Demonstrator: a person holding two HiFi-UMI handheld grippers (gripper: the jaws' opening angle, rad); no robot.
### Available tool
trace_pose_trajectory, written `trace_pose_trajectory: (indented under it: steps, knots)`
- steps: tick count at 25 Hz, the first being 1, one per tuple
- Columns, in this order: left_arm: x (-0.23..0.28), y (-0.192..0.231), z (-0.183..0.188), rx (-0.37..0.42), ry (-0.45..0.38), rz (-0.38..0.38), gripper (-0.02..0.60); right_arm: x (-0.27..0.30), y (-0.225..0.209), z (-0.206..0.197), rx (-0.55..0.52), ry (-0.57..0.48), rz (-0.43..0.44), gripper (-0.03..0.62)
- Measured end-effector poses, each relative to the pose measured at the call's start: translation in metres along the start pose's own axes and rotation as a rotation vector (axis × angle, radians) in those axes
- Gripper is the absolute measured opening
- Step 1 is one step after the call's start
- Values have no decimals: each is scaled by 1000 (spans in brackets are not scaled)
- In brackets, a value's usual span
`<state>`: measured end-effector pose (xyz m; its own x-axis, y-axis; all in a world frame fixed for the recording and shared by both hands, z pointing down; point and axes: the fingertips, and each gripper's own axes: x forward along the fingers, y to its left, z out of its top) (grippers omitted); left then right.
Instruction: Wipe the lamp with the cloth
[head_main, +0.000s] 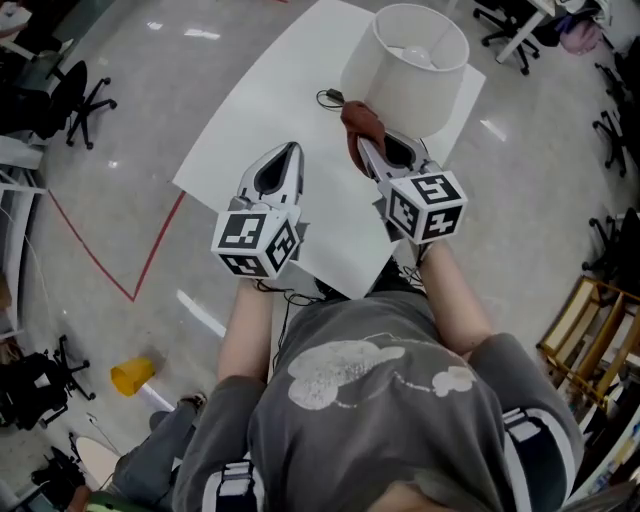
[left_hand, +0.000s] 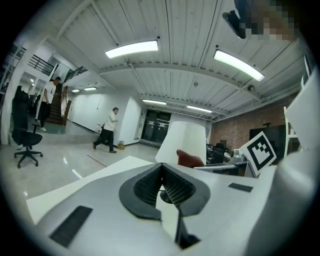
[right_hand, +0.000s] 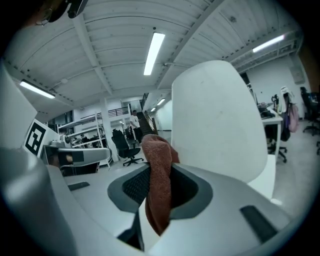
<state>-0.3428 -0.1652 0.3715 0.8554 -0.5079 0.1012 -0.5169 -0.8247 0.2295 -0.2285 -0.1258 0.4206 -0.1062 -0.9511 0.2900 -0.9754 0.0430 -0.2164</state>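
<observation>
A white lamp (head_main: 415, 65) with a wide drum shade stands at the far end of the white table (head_main: 275, 110); its bulb shows from above. My right gripper (head_main: 368, 150) is shut on a rust-brown cloth (head_main: 360, 122), which sits right beside the shade's lower left side. In the right gripper view the cloth (right_hand: 159, 187) hangs between the jaws, with the shade (right_hand: 220, 120) just beyond. My left gripper (head_main: 290, 152) hovers over the table's middle, jaws together and nothing in them; its own view shows the lamp (left_hand: 184, 141) and the cloth (left_hand: 190, 158) ahead.
A black cable (head_main: 330, 98) lies on the table by the lamp's base. Office chairs (head_main: 85, 100) stand on the floor at left and far right. A yellow cup (head_main: 132, 376) lies on the floor at lower left. A person (left_hand: 106, 130) walks in the distance.
</observation>
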Motion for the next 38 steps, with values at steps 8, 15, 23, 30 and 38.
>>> trace_pose_trajectory:
  steps: [8, 15, 23, 30, 38]
  knots:
    - [10, -4, -8, -8, 24, -30, 8, -17, 3, -18, 29, 19, -20, 91]
    - [26, -23, 25, 55, -18, 20, 8, -30, 5, 31, 33, -73, 57, 91]
    - [30, -11, 81, 113, -101, 36, 8, -9, 20, 100, 40, -191, 89, 91]
    - [47, 11, 98, 114, -115, -71, 8, 12, 24, 143, 76, -295, -20, 91]
    - [59, 30, 98, 108, -94, -187, 8, 27, 15, 176, 119, -384, -182, 91]
